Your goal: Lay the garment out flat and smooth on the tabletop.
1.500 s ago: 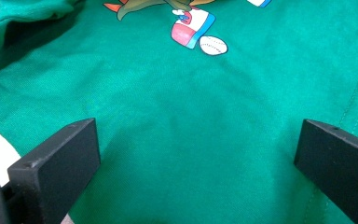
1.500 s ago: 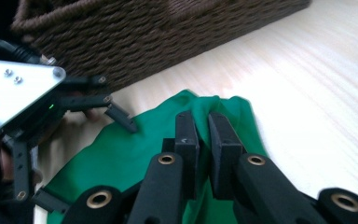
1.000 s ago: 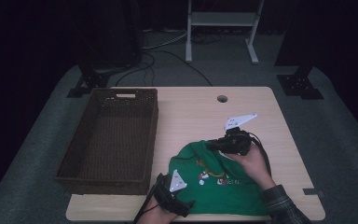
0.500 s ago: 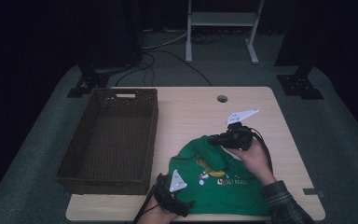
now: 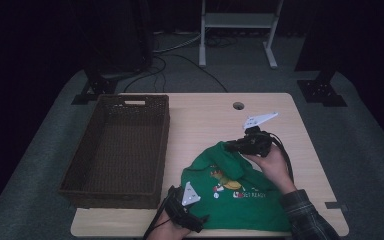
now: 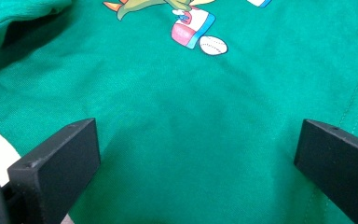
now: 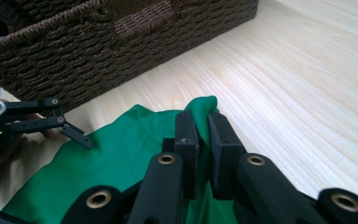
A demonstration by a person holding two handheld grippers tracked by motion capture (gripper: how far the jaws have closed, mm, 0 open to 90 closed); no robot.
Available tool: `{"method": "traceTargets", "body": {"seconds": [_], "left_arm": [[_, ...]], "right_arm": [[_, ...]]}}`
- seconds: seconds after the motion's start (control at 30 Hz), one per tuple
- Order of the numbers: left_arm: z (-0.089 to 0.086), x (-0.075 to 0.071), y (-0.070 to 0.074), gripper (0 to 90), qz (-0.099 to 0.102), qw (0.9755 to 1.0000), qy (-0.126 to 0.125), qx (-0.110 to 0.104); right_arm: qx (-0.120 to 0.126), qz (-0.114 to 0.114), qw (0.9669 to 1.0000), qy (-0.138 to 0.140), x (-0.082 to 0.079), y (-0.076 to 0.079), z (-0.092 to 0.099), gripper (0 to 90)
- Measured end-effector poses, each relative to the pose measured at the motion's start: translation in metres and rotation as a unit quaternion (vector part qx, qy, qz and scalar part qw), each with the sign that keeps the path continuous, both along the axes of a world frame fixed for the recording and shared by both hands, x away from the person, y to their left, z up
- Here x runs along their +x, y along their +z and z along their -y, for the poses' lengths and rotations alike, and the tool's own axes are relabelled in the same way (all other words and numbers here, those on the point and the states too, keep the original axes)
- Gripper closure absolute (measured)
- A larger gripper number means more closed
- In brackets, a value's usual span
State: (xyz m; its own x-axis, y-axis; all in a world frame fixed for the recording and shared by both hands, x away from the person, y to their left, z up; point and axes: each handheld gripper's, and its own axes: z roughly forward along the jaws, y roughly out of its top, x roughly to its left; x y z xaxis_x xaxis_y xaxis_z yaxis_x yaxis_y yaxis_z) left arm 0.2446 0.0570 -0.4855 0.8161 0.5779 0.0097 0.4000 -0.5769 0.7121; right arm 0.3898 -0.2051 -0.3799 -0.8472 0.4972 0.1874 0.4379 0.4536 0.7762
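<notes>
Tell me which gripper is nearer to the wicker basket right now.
Left. The left gripper sits at the table's near edge, just past the wicker basket's near right corner, open over the green shirt. The right gripper pinches the shirt's far edge, farther right.

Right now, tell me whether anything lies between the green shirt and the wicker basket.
Nothing visible: bare table separates the green shirt from the wicker basket. The right gripper already pinches a fold of it.

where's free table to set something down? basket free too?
Bare wood runs along the far edge of the table, around the cable hole, and between the basket and the shirt. The basket holds nothing. The near right is crowded: shirt, right claw pinching its fabric, left claw on its near edge.
</notes>
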Motion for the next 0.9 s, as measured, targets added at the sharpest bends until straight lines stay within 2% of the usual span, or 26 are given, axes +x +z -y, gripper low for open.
{"method": "traceTargets", "body": {"seconds": [0.23, 0.5, 0.9], "left_arm": [[0.0, 0.0, 0.0, 0.0, -0.001, 1.0, 0.0, 0.0], [0.0, 0.0, 0.0, 0.0, -0.001, 1.0, 0.0, 0.0], [0.0, 0.0, 0.0, 0.0, 0.0, 1.0, 0.001, -0.001]], "right_arm": [[0.003, -0.004, 1.0, -0.002, 0.005, -0.003, 0.001, 84.2], [-0.01, -0.007, 0.9999, -0.004, 0.013, 0.001, 0.001, 84.2], [-0.018, -0.006, 0.9997, -0.014, 0.028, 0.005, 0.002, 84.2]]}}
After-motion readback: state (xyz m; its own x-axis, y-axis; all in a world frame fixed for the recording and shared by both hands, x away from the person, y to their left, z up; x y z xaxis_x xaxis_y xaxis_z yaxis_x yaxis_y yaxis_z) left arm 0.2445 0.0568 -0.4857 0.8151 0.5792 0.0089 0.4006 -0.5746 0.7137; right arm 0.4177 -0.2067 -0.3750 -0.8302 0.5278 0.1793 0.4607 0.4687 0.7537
